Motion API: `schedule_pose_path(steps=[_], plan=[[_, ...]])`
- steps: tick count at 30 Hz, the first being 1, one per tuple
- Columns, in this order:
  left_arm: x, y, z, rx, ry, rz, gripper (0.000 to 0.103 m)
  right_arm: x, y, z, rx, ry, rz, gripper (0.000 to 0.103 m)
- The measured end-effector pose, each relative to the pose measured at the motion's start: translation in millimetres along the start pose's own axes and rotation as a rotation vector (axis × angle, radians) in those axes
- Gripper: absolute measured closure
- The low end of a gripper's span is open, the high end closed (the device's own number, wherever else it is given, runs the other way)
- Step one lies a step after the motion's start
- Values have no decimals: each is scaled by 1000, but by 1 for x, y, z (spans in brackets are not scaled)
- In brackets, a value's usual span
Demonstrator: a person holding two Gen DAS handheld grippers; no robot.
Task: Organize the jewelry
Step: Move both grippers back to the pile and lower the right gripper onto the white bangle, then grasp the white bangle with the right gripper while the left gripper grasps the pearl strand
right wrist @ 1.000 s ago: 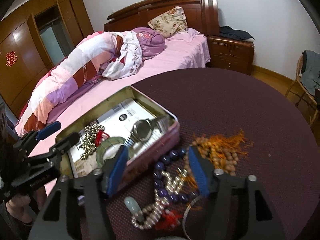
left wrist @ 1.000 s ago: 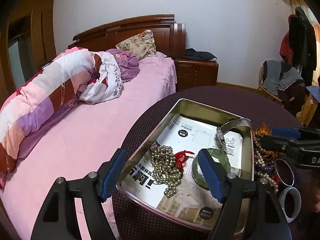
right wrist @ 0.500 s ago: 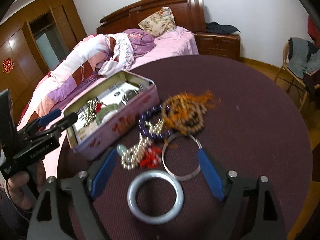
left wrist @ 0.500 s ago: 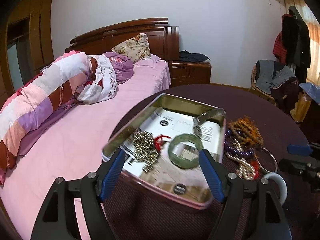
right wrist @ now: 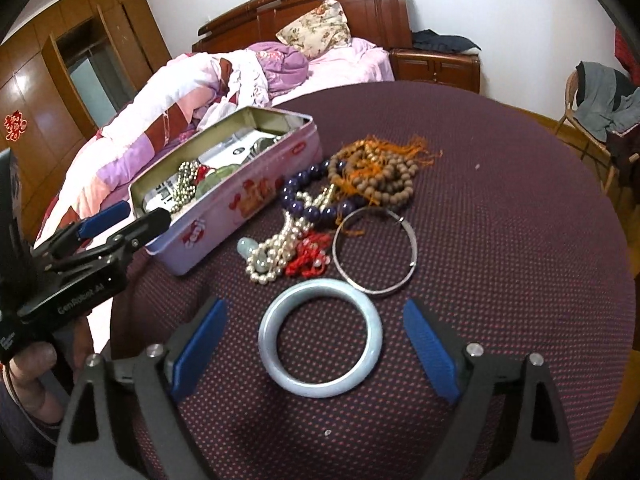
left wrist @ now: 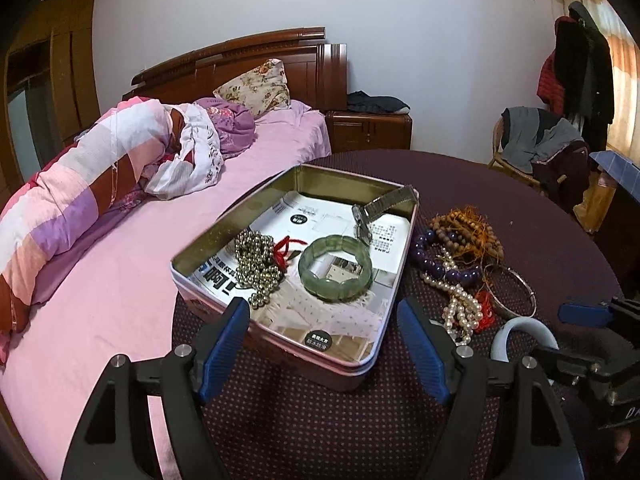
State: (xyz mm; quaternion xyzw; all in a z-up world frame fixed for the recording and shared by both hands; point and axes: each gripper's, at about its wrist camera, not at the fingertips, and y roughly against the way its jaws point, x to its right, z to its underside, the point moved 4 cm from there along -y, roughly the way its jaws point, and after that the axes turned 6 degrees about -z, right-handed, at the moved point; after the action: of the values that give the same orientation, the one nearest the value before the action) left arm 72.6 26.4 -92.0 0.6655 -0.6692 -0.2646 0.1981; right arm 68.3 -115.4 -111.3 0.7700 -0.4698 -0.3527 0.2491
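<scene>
1. Left gripper (left wrist: 322,338): jaws apart, nothing in them. Hovers at the near end of the tin (left wrist: 376,354); blue pads sit either side of that end, not touching.
2. Right gripper (right wrist: 316,344): jaws wide apart, nothing in them. Pale jade bangle (right wrist: 320,338) lies flat on the worktop (right wrist: 500,240) between the two pads, clear of both.
3. Tin: open, pink sides, printed paper lining. It sits at the worktop edge next to the bed (left wrist: 120,280).
4. In the tin: gold bead string (left wrist: 256,270) with a red cord, green segmented bracelet (left wrist: 335,267) beside it, metal watch (left wrist: 380,210) at the far corner with its band leaning on the rim.
5. On the worktop, just beside the tin: purple bead strand (right wrist: 310,210), brown bead strand (right wrist: 384,178) with orange tassels, pearl strand (right wrist: 276,252), red cord bundle (right wrist: 308,258). All tangled together in one pile.
6. Thin silver bangle (right wrist: 374,250) lies flat, touching the pile, just beyond the jade bangle.
</scene>
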Motion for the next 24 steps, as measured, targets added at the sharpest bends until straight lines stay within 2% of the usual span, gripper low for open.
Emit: schedule_pose_path(steps=[10,13,15,22,23,24], plan=[[-1,0,-1,-4,15,5,27,0,-15,11,-40,4,4,11],[2,2,-2,-1,15,18,27,-2,-16,12,-46,26,21,17],[4,3,-3,-1,12,27,27,-2,-16,12,-45,40,52,26],[16,11,-7,11,-7,69,26,0,-13,12,-45,40,38,28],[17,12,-8,12,-10,74,27,1,-11,12,-38,38,36,34],[20,13,-9,13,-14,80,27,4,-6,11,-24,41,67,76]])
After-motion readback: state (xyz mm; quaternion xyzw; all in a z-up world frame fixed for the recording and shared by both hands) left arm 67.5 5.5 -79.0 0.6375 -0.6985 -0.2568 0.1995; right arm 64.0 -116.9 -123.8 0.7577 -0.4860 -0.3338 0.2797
